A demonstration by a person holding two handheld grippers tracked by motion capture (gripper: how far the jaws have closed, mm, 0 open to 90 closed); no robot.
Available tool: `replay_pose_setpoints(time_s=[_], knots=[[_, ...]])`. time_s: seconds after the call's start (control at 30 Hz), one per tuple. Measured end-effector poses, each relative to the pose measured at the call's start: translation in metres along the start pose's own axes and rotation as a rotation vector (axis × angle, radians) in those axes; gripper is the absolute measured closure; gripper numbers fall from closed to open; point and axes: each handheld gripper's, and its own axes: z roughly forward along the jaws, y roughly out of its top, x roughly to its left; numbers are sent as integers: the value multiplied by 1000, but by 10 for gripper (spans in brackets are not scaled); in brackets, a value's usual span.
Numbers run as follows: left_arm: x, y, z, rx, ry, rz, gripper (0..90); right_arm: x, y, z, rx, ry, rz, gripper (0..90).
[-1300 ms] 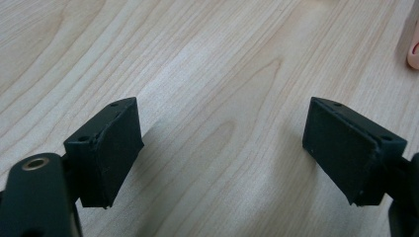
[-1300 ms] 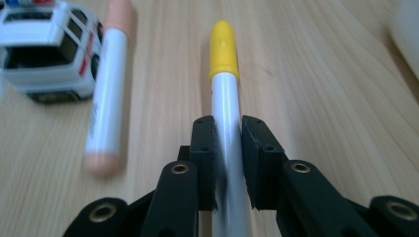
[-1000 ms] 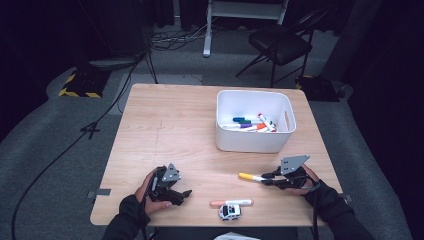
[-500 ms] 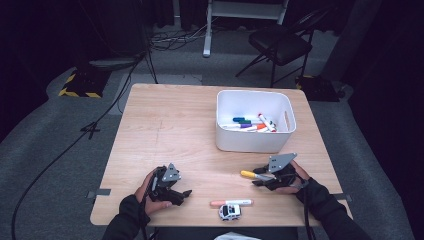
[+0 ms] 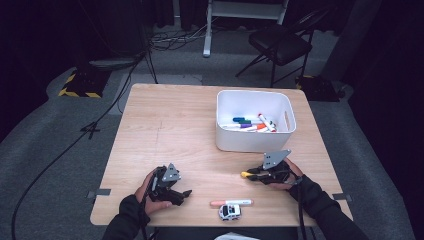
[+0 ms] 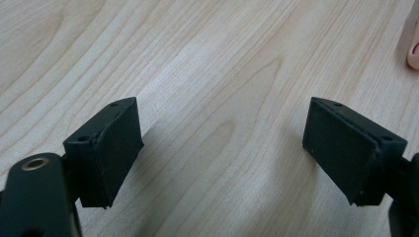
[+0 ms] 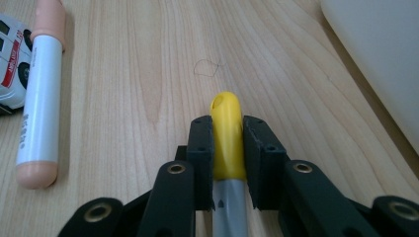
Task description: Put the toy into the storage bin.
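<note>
A marker with a yellow cap [image 7: 226, 113] lies on the wooden table [image 5: 170, 130], and my right gripper [image 7: 228, 143] is shut on it at the cap. Its jaws have just been closing, with that cap between the pads. In the high view the right gripper [image 5: 252, 175] sits at the front right, and the yellow cap [image 5: 244, 174] pokes out to its left. My left gripper [image 5: 182, 195] rests at the front left. Its jaws stand open over bare wood, with nothing between the pads [image 6: 113, 148].
A white marker with pink caps [image 5: 231, 203] and a small white toy car [image 5: 229, 211] lie near the front edge between the hands. Both show at the left of the right gripper view, marker [image 7: 37, 94] and car [image 7: 10, 54]. A white bin [image 5: 252, 141] holds several markers.
My right hand has slid left along the yellow marker, so less of it sticks out ahead of the jaws. The left hand has stayed put.
</note>
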Motion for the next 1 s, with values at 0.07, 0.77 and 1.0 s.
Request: replay_pose_setpoints(time_s=[0.07,0.77,1.0], knots=[[0,0,0,0,0,0,155,-1,-1,-2,-8,-4,5,756],[0,0,0,0,0,0,155,10,27,-72,-239,-85,7,757],[0,0,0,0,0,-1,155,7,38,-90,-281,-129,-5,757]])
